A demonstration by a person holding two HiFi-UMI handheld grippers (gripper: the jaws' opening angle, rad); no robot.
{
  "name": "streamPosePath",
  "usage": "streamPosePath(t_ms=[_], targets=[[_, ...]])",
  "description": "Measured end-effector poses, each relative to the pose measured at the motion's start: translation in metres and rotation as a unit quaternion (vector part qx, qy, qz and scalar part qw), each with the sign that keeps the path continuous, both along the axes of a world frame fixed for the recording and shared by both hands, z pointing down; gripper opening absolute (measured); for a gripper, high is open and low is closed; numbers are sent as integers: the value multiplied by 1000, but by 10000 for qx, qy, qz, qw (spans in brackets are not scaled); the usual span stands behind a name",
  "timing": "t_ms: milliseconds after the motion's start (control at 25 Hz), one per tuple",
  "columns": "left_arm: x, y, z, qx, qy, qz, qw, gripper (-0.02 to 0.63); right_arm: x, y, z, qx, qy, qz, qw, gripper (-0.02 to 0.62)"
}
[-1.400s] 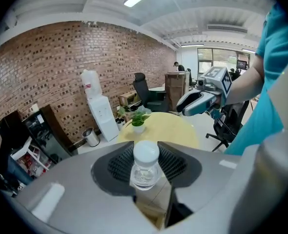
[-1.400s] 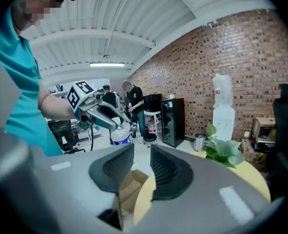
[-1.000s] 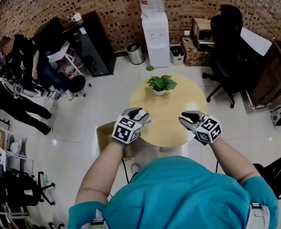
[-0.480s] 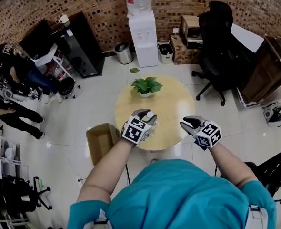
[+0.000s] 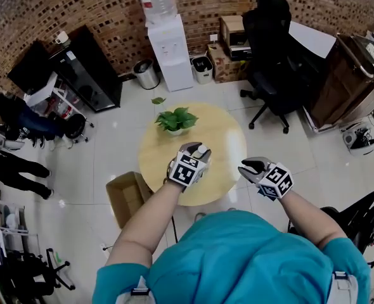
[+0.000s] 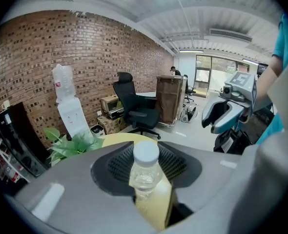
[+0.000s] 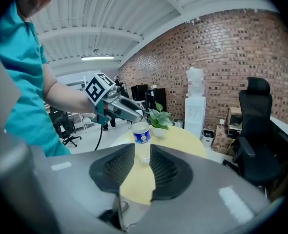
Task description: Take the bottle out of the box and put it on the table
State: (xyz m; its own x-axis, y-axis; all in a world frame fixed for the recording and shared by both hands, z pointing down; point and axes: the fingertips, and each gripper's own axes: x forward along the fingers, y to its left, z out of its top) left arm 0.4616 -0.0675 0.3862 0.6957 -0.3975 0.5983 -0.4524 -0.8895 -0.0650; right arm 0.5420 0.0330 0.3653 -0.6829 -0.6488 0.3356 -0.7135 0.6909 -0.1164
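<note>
Over the round pale-wood table (image 5: 228,138), six o'clock edge, left gripper (image 5: 193,151) pinches clear white-capped bottle (image 6: 145,172); right gripper (image 5: 253,166) gapes empty; early release could drop it off.

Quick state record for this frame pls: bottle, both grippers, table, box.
left gripper: shut on the bottle, over the table's near edge in the head view
bottle: clear, white cap, upright between the left fingers, out of the box
right gripper: fingers apart, empty, by the table's near right edge
table: round, yellow top, potted plant on its far side
box: cardboard, open top, on the floor left of the table
task step: bottle not yet released on the table
</note>
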Motion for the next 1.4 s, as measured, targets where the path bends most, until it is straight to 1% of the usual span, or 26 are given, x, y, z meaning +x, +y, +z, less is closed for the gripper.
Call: streamPosePath(t_ms=[120,360,640,800,880,920,1000,1080,1160,1280,1400], targets=[[21,-15,18,43,37,-138,9999,152,19,-1,8,-47,47,-145,9999,98],[33,-36,61,-100,-112,-483,9987,153,39,-6,21,-83,99,-308,9994,98],[62,-53,67,-49,-152,-524,9985,155,64,-16,36,-152,1,-366,9992,98],[71,-54,74,-44,-14,-743,9972,158,83,-18,45,-123,-54,-475,9988,98],[71,-53,74,-17,130,-838,9964,158,88,-17,44,-124,-82,-533,9985,98],[71,-53,74,-35,212,-873,9960,166,90,-16,44,-136,-112,-561,9983,98],[68,-49,74,-127,286,-949,9950,249,92,-15,45,-166,-189,-623,9977,98],[65,-46,73,-132,324,-1018,9942,303,92,-17,49,-195,-248,-674,9972,98],[62,-43,74,-75,304,-1055,9939,336,93,-21,54,-212,-315,-681,9970,98],[51,-29,72,-49,279,-1103,9935,347,93,-24,55,-192,-465,-628,9968,98],[30,-2,59,-17,395,-1138,9927,347,90,-20,48,-123,-578,-598,9965,98]])
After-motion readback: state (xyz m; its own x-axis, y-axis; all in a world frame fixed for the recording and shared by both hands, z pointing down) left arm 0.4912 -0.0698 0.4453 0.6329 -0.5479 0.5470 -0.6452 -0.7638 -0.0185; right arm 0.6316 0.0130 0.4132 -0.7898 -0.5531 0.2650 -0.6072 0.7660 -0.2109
